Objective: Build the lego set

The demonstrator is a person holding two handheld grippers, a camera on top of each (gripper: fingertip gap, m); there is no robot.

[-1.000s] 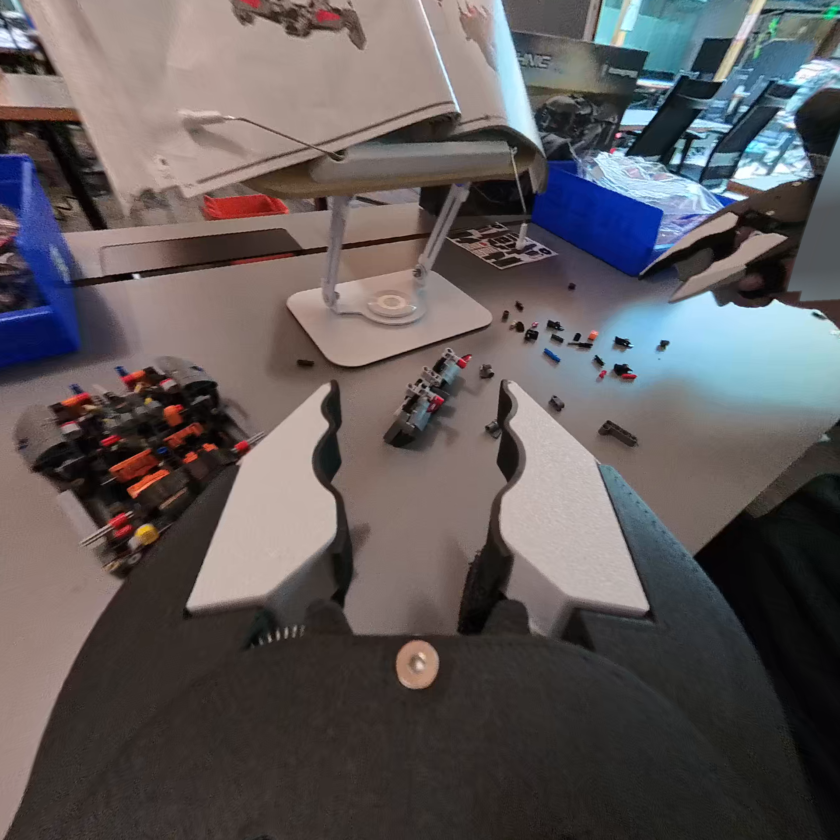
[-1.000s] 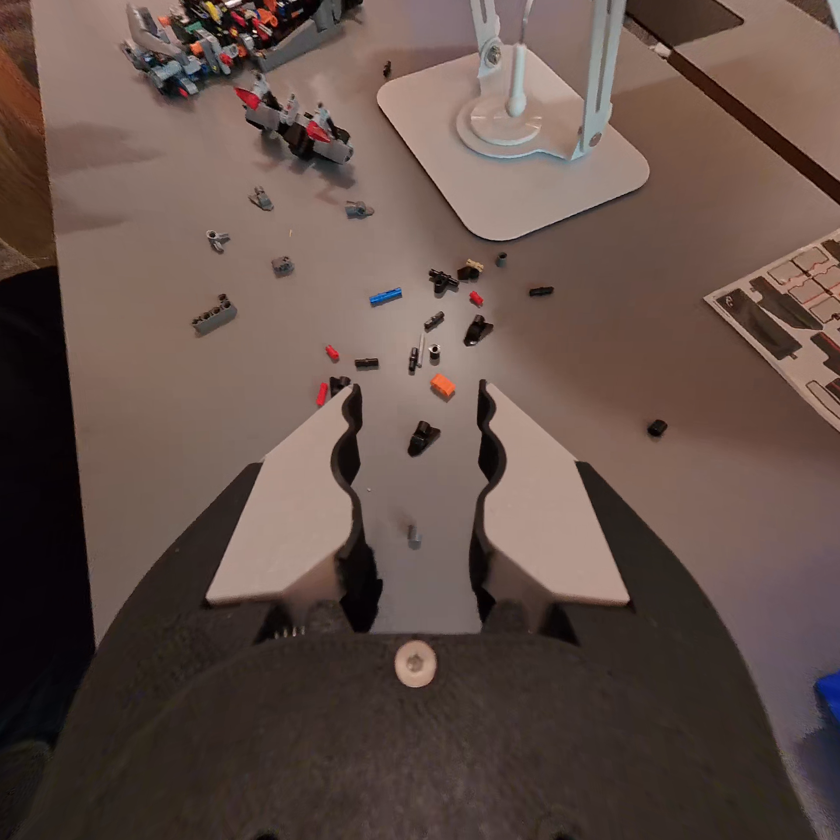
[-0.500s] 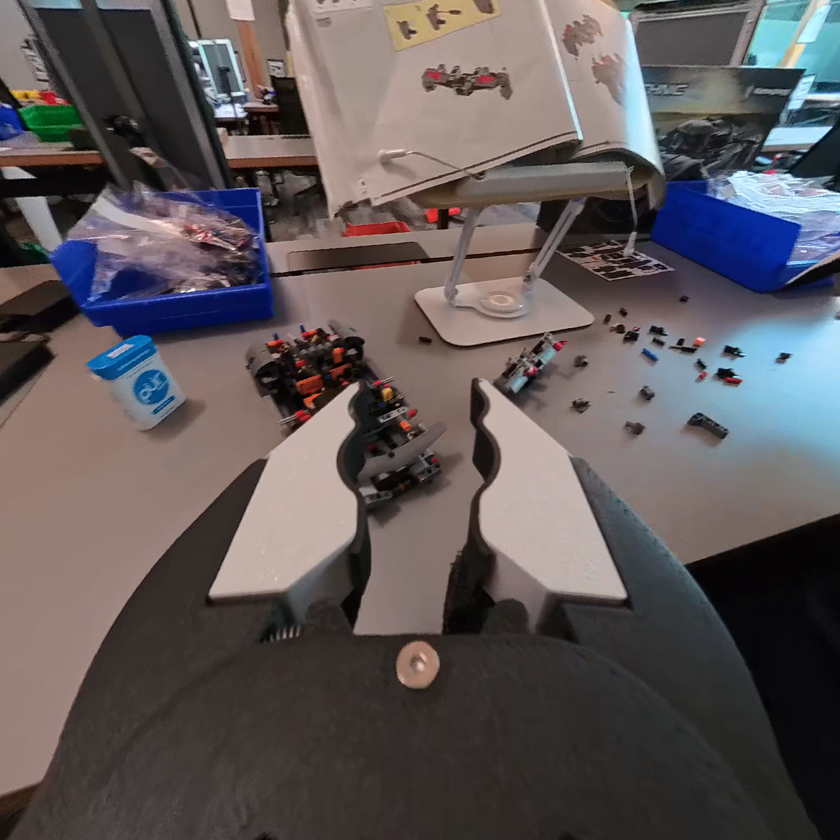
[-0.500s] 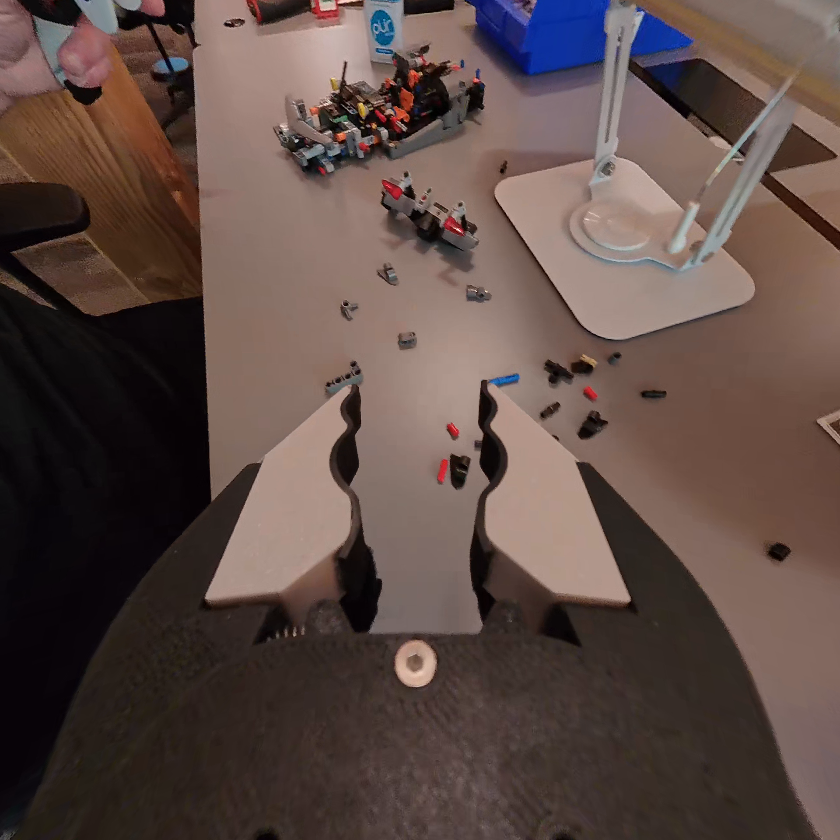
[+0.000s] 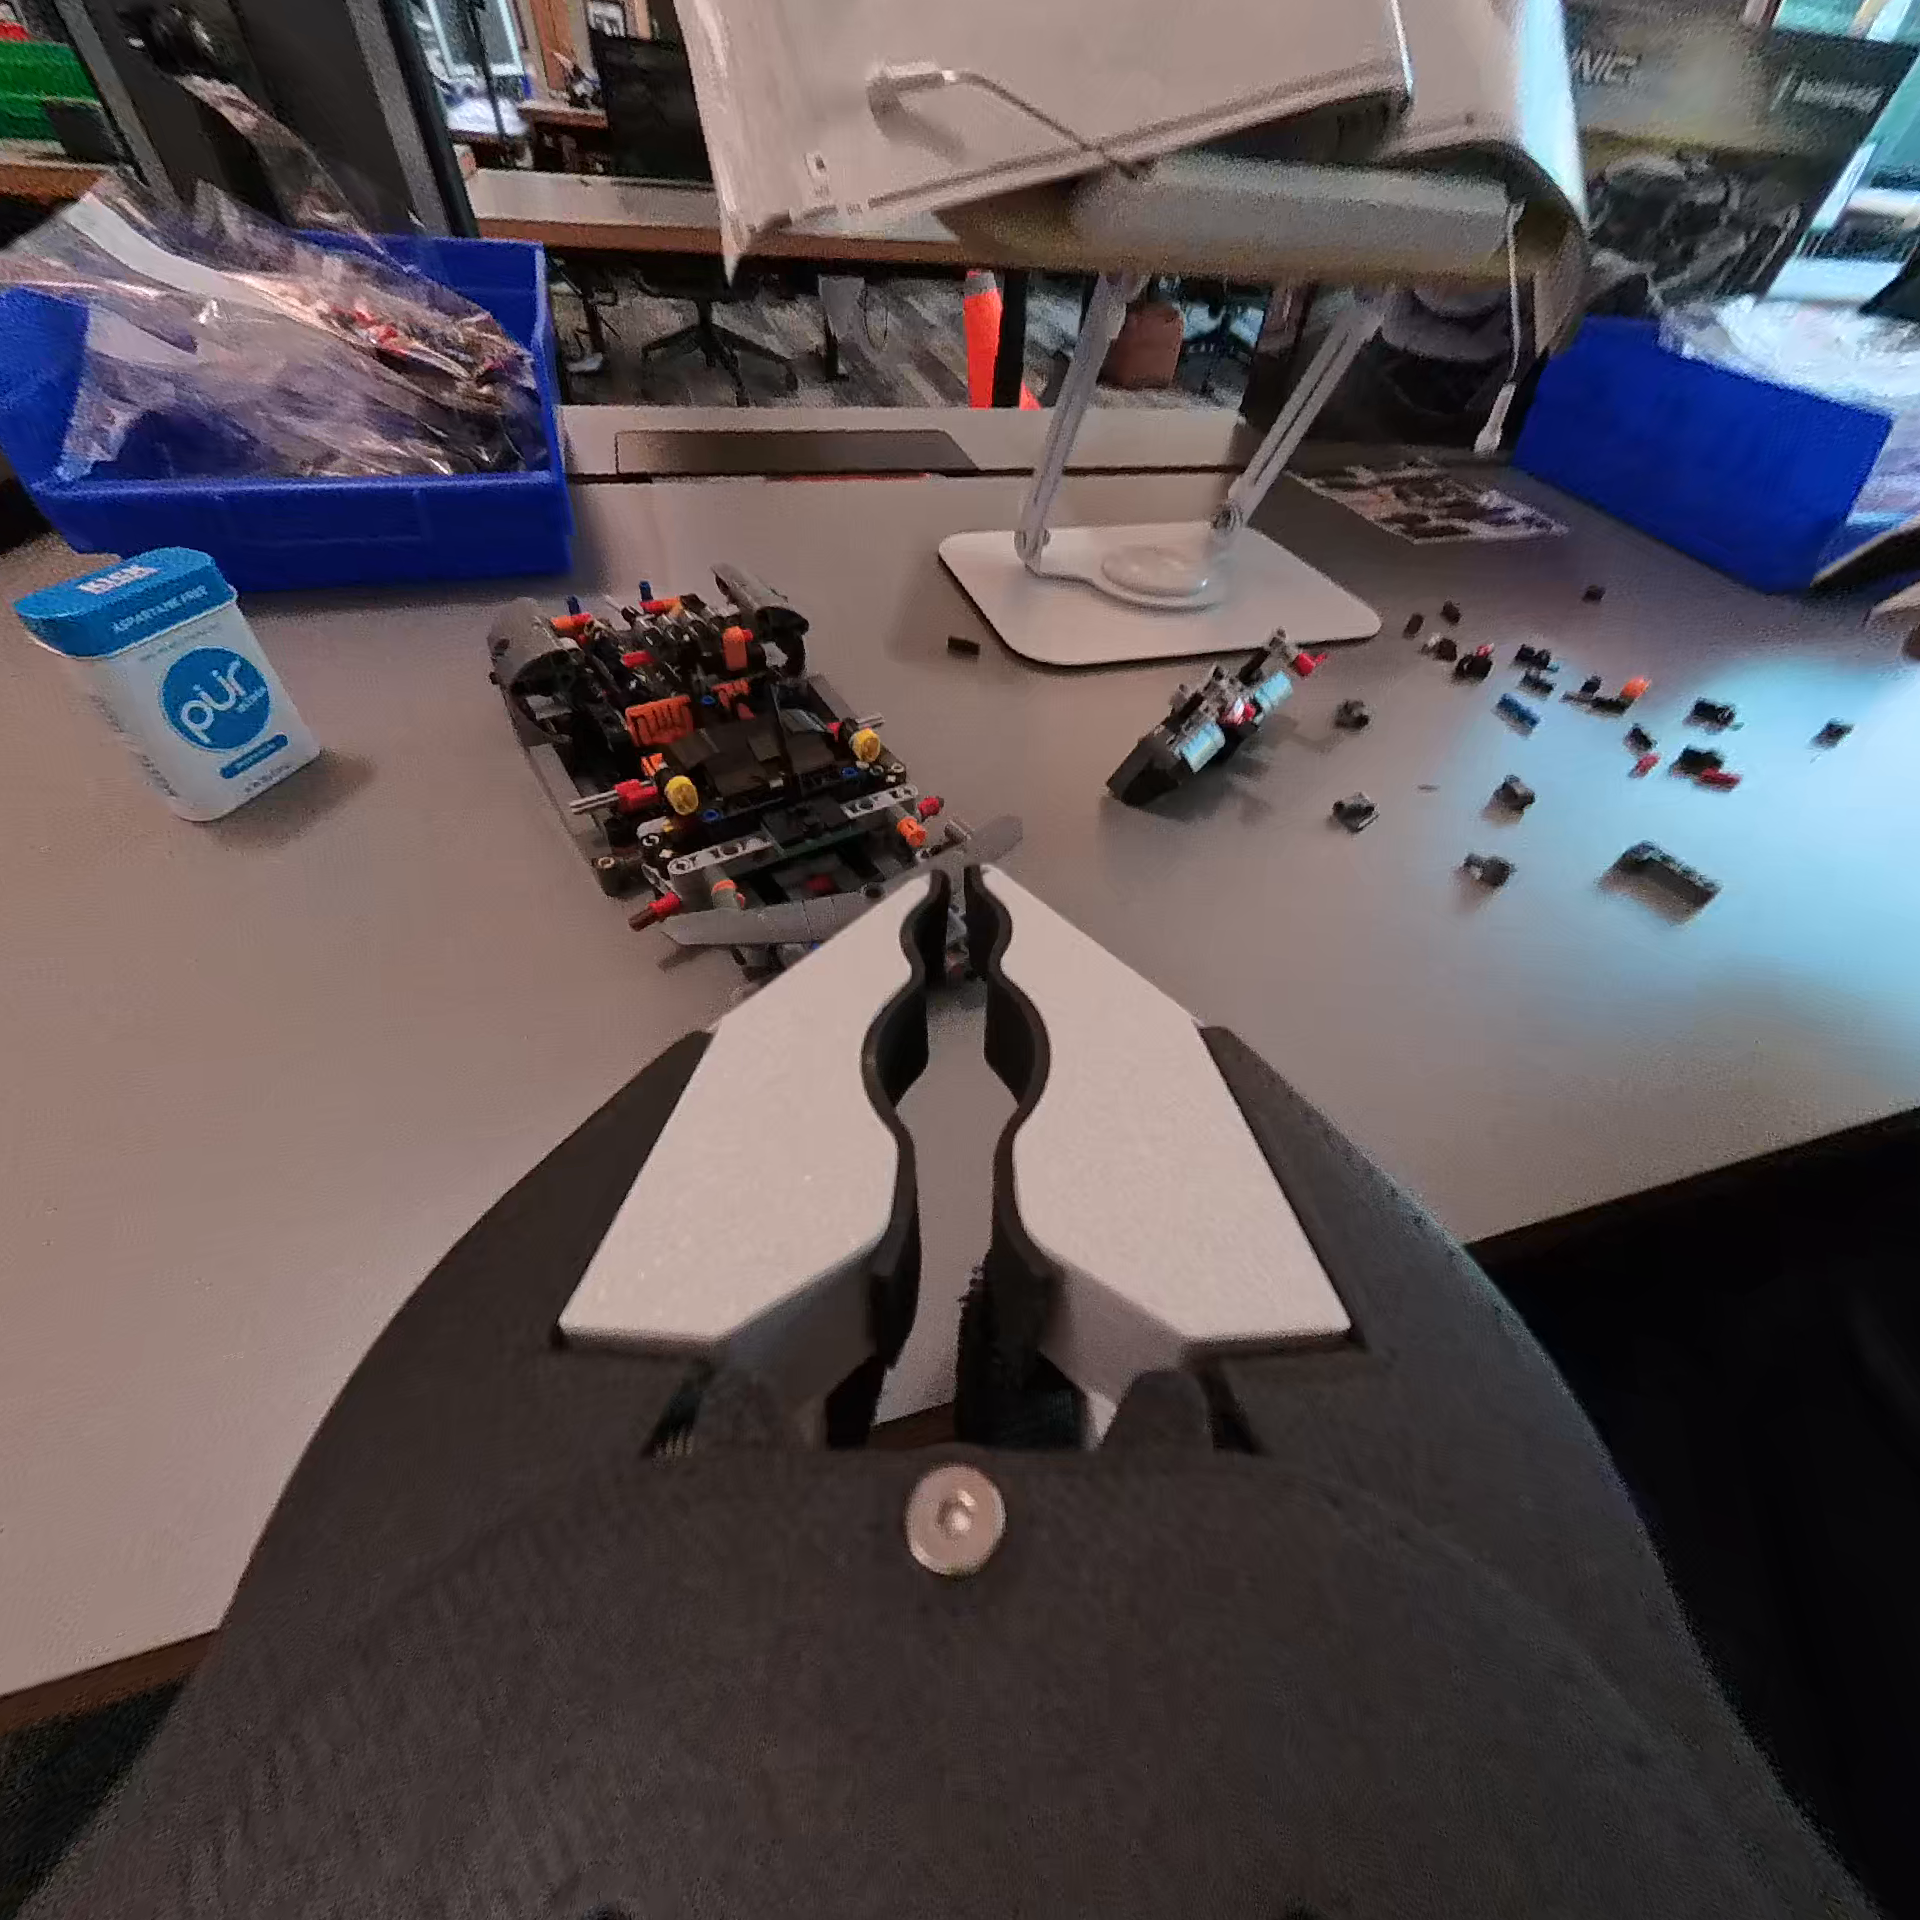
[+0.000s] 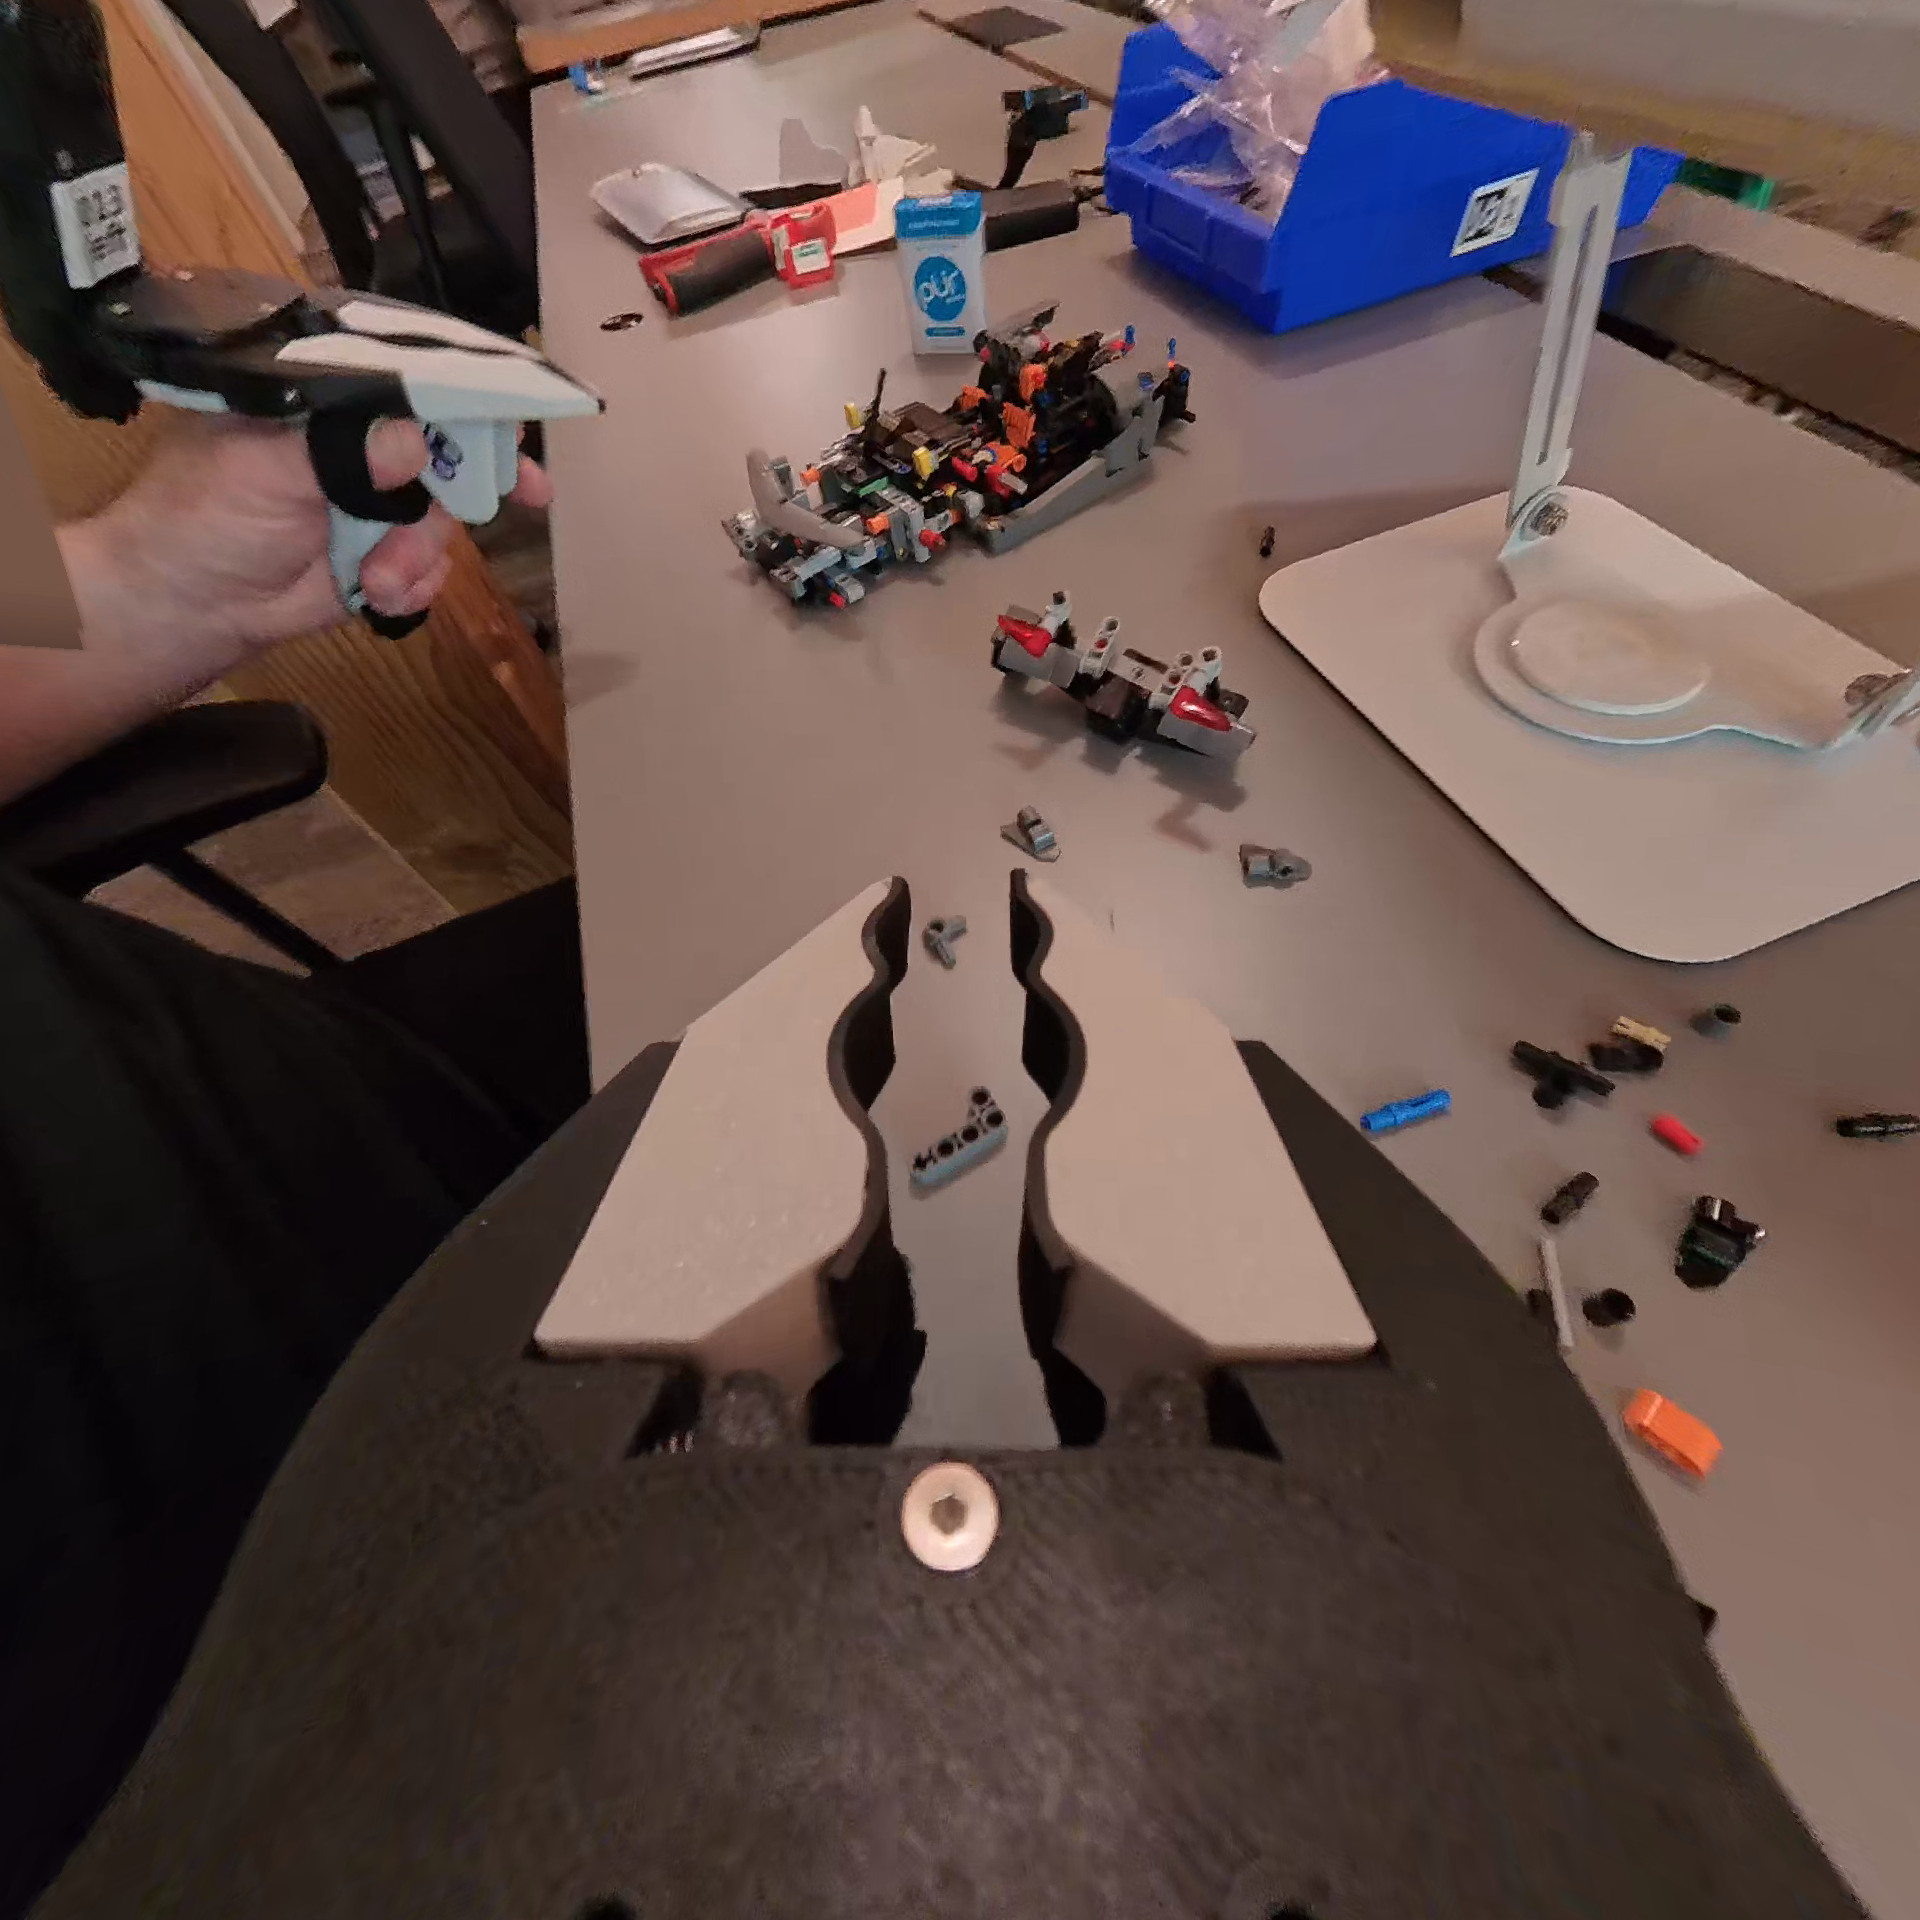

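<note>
1. Left gripper (image 5: 958,883) low over a grey table (image 5: 312,1039), fingertips nearly together with only a narrow gap.
2. Just past the fingertips, a half-built lego car (image 5: 707,748), dark with orange, red and yellow bits.
3. To its right, a smaller lego assembly (image 5: 1210,717), then scattered loose pieces (image 5: 1579,727).
4. Behind, a white stand (image 5: 1153,592) holding an open booklet (image 5: 1039,94).
5. Far left, a blue-lidded white tin (image 5: 166,681) in front of a blue bin (image 5: 301,488) with plastic bags.
6. Another blue bin (image 5: 1704,457) at far right.
</note>
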